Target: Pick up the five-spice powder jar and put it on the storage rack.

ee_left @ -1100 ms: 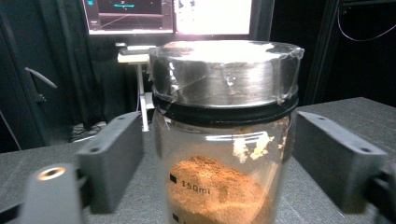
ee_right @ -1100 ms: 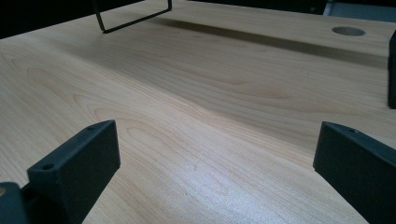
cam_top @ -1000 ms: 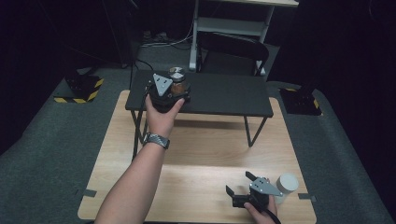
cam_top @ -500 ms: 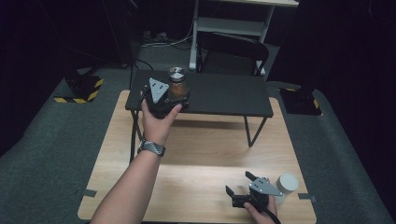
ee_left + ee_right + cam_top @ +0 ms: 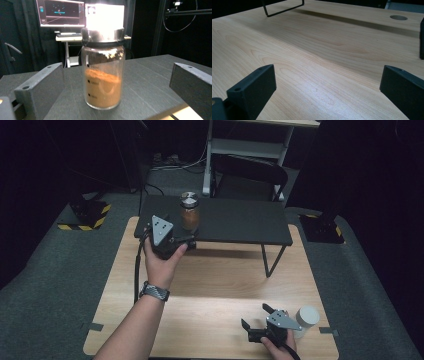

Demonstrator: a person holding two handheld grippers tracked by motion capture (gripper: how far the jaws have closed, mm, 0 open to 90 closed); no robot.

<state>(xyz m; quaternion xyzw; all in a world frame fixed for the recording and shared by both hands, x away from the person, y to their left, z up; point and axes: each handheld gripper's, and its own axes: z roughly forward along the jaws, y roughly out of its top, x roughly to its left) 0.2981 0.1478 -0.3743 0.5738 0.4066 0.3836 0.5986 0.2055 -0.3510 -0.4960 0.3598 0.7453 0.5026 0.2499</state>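
A glass jar (image 5: 189,213) of brown powder with a metal lid stands upright on the black shelf (image 5: 240,222), near its left end. My left gripper (image 5: 186,239) is held just in front of it at the shelf's near edge. It is open, its jaws have just been opening, and nothing is pressed between them. In the left gripper view the jar (image 5: 103,75) stands a little ahead, between the lines of the two fingers (image 5: 42,87), touching neither. My right gripper (image 5: 255,316) rests open on the wooden table (image 5: 220,285) at the front right, its jaws (image 5: 327,82) empty.
A white-lidded container (image 5: 307,319) stands right beside the right hand. The shelf stands on thin black wire legs (image 5: 270,260) on the wooden table. A dark chair (image 5: 250,175) is behind the shelf. The table has a round hole (image 5: 399,17).
The left gripper, which was around the jar a second ago, has drawn back toward me and to the left. The jar stays upright on the shelf. The right gripper has not moved.
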